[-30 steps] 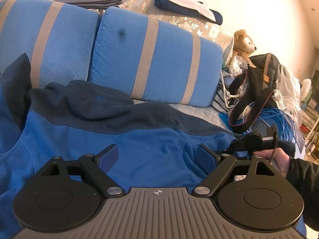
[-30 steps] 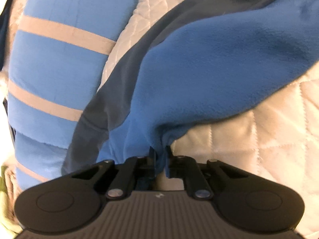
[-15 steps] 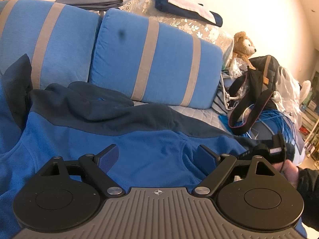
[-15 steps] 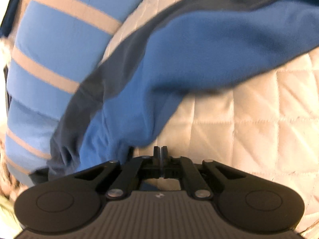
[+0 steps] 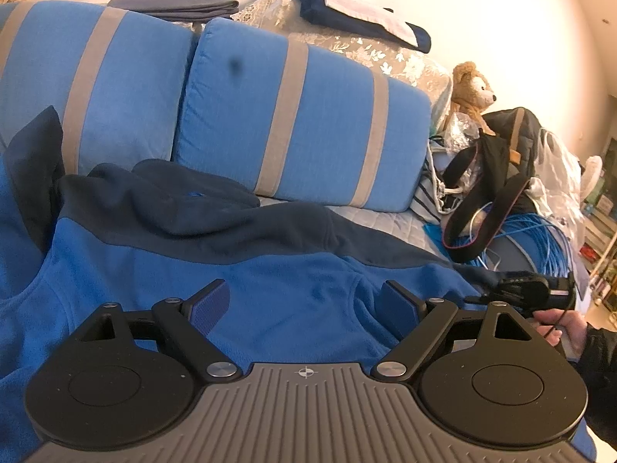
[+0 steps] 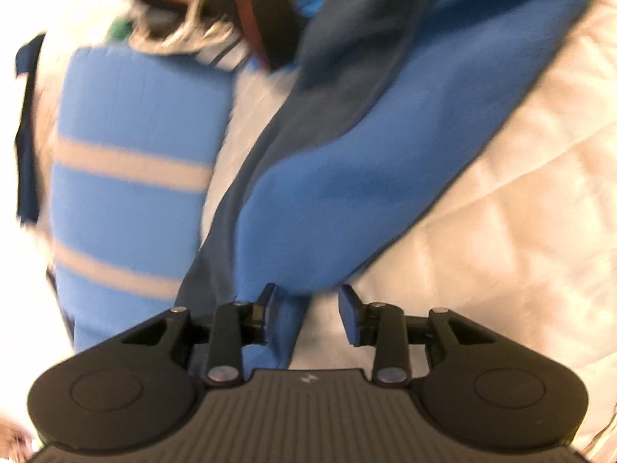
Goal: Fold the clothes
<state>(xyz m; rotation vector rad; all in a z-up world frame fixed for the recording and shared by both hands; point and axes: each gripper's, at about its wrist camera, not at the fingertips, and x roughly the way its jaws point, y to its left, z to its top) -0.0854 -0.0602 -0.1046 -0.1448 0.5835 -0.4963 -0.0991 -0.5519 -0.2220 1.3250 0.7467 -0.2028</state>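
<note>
Right gripper (image 6: 308, 318) has swung sideways since the earlier frames: then its jaws were pinched on the sleeve hem of the blue fleece; they have just been opening and now stand partly apart. The sleeve end (image 6: 285, 332) still lies between them, against the left pad at lower centre of the right wrist view, clear of the right pad. No clamp on it that I can see. View is motion-blurred.

Outward from the tool: the sleeve runs from the jaws up toward the upper right of the frame, blue with a navy band along its left edge, laid out over the white quilted cover (image 6: 501, 231). Striped blue cushion (image 6: 135, 162) at left; a dark strap at top centre.

Left gripper (image 5: 304, 303) unmoved across all frames, jaws wide, nothing between the pads, hovering over the fleece jacket (image 5: 231, 285), which is spread across the lower half of the left wrist view, navy yoke and collar toward the cushions. The right gripper shows at that frame's right edge, in the person's hand (image 5: 559, 328), further right than before.

Reading: sleeve has been drawn out straight and let go. Jacket looks flattened, not yet folded; likely next is re-gripping the sleeve to bring it across the body.
</note>
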